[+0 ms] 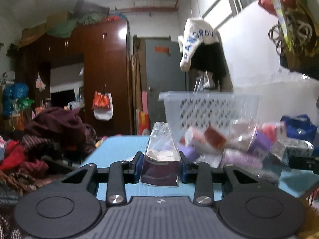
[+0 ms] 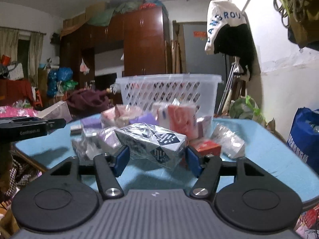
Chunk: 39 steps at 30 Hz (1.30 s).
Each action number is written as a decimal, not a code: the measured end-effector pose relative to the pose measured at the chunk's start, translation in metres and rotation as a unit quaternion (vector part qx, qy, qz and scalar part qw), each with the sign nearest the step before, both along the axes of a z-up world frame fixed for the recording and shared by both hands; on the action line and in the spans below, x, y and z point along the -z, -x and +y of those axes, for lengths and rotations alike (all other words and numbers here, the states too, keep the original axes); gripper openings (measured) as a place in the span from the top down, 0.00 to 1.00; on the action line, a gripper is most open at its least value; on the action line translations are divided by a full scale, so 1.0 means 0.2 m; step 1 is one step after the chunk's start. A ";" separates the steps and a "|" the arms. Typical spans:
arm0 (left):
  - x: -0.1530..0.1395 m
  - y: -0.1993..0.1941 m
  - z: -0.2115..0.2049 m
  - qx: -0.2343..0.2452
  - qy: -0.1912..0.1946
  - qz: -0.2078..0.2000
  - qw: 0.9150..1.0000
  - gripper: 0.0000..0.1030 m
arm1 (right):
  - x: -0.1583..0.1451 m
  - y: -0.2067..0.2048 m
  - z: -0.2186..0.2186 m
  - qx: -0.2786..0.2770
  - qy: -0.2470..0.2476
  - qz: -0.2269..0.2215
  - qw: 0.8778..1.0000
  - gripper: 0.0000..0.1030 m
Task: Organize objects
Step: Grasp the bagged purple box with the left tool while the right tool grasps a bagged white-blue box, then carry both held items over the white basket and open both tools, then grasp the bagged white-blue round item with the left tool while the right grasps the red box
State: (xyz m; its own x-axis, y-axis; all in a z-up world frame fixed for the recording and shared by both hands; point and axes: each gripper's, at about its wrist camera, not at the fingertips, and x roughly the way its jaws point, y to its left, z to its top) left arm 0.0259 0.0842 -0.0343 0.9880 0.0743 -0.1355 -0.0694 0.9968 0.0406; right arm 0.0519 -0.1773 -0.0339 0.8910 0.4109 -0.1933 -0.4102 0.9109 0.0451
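In the left wrist view my left gripper [image 1: 160,167] is shut on a clear-wrapped packet with a dark purple base [image 1: 159,171], which stands upright between the blue pads over the blue table [image 1: 119,147]. In the right wrist view my right gripper [image 2: 157,159] holds a black-and-white patterned box in plastic wrap [image 2: 155,141]; both pads touch its sides. Behind it lies a pile of wrapped packets [image 2: 179,117] in pink, purple and red. A white perforated basket [image 2: 169,91] stands at the table's far edge, also visible as the basket [image 1: 209,107]. My left gripper's body [image 2: 30,127] shows at the left.
A heap of dark red clothes [image 1: 49,135] lies left of the table. A blue bag [image 2: 305,137] stands at the right by the white wall. A brown wardrobe [image 2: 143,45] and a grey door fill the back. Bare table surface [image 2: 269,149] lies to the right of the pile.
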 end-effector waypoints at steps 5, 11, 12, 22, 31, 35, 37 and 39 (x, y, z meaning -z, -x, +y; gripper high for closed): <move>-0.17 -0.11 0.00 0.014 0.014 -0.030 0.999 0.61 | -0.17 -0.05 -0.07 0.023 -0.030 -0.043 0.998 0.37; -0.49 -0.60 -0.04 0.055 0.027 -0.004 0.998 0.61 | -0.50 -0.52 0.00 0.038 -0.013 -0.066 0.997 0.37; -0.53 -0.69 -0.05 0.061 0.028 0.007 0.998 0.61 | -0.53 -0.60 0.02 0.048 -0.006 -0.064 0.997 0.37; -0.46 -1.11 -0.14 0.011 0.001 0.088 0.996 0.23 | -0.54 -0.93 0.09 0.062 0.054 -0.030 0.996 0.04; -0.20 -0.30 -0.03 0.090 0.072 0.038 0.993 0.15 | -0.14 -0.27 -0.27 0.025 -0.022 -0.037 0.999 0.00; 0.01 -0.03 -0.08 0.104 0.068 0.044 0.991 0.15 | 0.00 -0.19 -0.26 0.006 -0.021 -0.016 1.000 0.01; 0.07 0.03 -0.10 0.114 0.056 0.052 0.991 0.15 | 0.02 -0.23 -0.20 0.007 0.023 -0.006 1.000 0.06; 0.09 0.01 -0.14 0.112 0.036 0.053 0.992 0.15 | 0.04 -0.28 -0.16 0.005 0.040 0.005 0.999 0.08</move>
